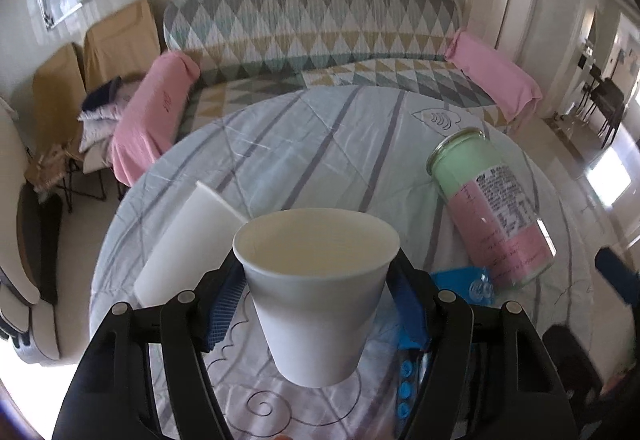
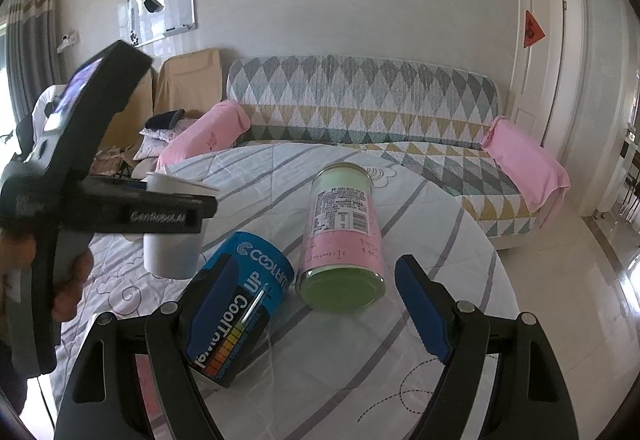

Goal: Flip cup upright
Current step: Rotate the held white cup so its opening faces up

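A white paper cup [image 1: 316, 292] stands mouth-up between my left gripper's [image 1: 316, 304] blue pads, which are shut on its sides. It hangs a little above the striped tablecloth [image 1: 280, 144]. In the right wrist view the cup [image 2: 172, 248] and the left gripper [image 2: 176, 212] show at the left, held by a hand. My right gripper [image 2: 320, 308] is open and empty above the table, with a lying green and pink jar [image 2: 340, 236] ahead between its fingers.
The glass jar [image 1: 492, 208] lies on its side at the right. A blue and black CoolTowel can [image 2: 244, 304] lies beside it. A white block [image 1: 188, 236] lies at the left. A patterned sofa [image 1: 320, 40] stands beyond the round table.
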### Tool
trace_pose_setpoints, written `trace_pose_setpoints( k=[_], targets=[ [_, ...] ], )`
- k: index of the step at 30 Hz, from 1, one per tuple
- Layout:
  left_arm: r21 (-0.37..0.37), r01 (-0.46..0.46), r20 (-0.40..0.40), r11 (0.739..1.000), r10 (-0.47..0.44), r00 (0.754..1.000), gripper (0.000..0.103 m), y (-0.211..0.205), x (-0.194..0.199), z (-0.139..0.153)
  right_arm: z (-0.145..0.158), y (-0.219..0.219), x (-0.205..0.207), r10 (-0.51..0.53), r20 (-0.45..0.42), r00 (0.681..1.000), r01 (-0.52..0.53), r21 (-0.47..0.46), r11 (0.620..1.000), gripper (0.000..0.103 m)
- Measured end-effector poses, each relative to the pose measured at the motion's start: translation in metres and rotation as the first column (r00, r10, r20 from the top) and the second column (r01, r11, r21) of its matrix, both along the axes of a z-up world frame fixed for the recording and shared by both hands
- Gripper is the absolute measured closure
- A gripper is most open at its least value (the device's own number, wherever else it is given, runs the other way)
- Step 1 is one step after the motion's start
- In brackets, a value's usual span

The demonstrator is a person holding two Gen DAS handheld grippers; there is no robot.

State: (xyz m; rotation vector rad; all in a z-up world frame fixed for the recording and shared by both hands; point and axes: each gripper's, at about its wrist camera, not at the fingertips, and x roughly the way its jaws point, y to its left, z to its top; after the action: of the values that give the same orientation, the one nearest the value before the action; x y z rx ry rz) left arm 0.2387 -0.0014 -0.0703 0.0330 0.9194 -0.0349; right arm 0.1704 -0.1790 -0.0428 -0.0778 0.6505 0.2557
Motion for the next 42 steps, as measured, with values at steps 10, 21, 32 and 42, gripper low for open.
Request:
trace_pose_setpoints(
  k=[10, 21, 32, 42],
  targets=[
    [-0.022, 0.004, -0.023, 1.000, -0.005, 1.000, 0.033, 0.011, -0.015, -0.008, -0.002, 0.004, -0.002, 0.004, -0.010, 1.000, -0.004, -0.010, 1.000, 0.021],
    [-0.024, 0.007, -0.019, 1.000, -0.007, 1.000, 0.033, 0.015, -0.020, -0.009, -0.003, 0.006, -0.001, -0.001, -0.014, 1.000, 0.000, -0.015, 1.000, 0.021],
    [-0.008, 0.026, -0.018, 1.000, -0.027, 0.999, 0.030, 0.008, -0.027, -0.008, -0.004, 0.008, 0.000, 0.000, -0.025, 1.000, 0.000, -0.020, 1.000, 0.021],
    [-0.011, 0.024, -0.023, 1.000, -0.025, 0.999, 0.025, 0.009, -0.032, -0.009, -0.004, 0.006, 0.000, -0.005, -0.030, 1.000, 0.004, -0.023, 1.000, 0.021]
  ],
)
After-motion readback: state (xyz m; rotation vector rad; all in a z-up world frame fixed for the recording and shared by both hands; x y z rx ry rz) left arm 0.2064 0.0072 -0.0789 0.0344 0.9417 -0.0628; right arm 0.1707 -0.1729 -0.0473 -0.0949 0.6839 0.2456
